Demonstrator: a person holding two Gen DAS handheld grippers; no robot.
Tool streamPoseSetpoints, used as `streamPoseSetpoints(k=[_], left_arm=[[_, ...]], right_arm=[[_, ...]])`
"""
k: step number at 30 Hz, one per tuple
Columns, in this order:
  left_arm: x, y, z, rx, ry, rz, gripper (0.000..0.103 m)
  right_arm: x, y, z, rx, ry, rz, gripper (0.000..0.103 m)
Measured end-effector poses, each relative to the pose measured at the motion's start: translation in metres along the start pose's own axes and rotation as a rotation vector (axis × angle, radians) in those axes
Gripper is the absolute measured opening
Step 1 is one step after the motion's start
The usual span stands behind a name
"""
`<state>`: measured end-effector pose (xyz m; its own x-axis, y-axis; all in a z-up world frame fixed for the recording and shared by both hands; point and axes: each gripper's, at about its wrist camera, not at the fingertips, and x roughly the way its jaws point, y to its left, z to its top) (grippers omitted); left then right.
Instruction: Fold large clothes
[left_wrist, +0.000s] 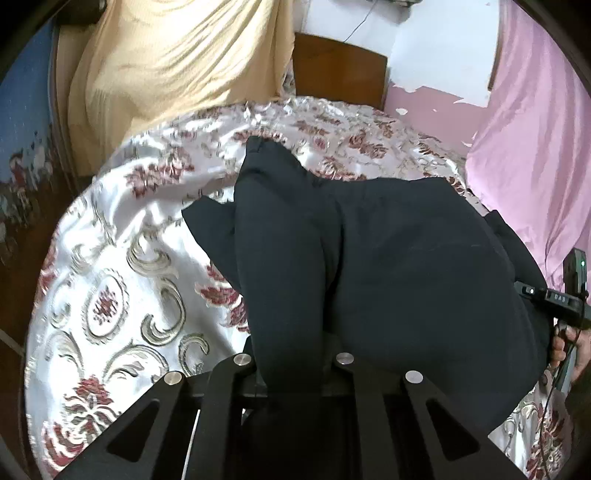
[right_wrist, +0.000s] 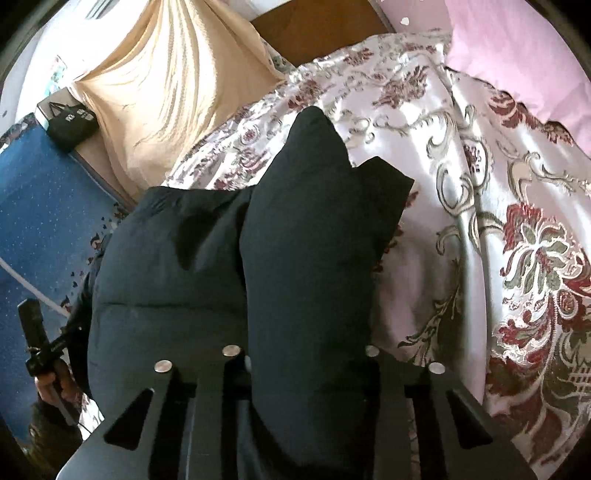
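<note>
- Left wrist view: our left gripper has its jaws drawn narrow on a fold of the black garment; the cloth rises between the two fingers and hides their tips.
- Right wrist view: our right gripper is the same, narrow and pinching the black garment at another place on its near edge.
- The garment hangs from both grips and stretches between them. From the left gripper it runs to the right, toward the other hand; from the right gripper it runs to the left.
- So its long axis lies across, from one hand to the other, and the far part still rests on the flowered bedspread, ahead of both grippers.
- Neither hand seems nearer than the other; each holds one end of the near edge.
- We judge that the next move must carry this held edge forward over the resting part, with both hands level, otherwise the fold will go crooked.
</note>
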<state>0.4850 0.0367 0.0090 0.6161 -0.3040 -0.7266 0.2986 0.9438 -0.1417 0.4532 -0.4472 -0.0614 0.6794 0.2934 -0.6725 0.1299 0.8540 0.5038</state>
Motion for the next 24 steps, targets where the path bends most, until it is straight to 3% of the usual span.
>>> streamPoseSetpoints(k=[12,24], left_arm=[[-0.059,-0.023,-0.003,0.053,-0.043,0.020,0.012],[-0.126,-0.024,-0.045,0.045,-0.039,0.042,0.012]], right_arm=[[-0.038,0.031,-0.008,-0.055,-0.027,0.067,0.021],[-0.098,0.062,-0.061,-0.112,-0.005,0.112,0.021]])
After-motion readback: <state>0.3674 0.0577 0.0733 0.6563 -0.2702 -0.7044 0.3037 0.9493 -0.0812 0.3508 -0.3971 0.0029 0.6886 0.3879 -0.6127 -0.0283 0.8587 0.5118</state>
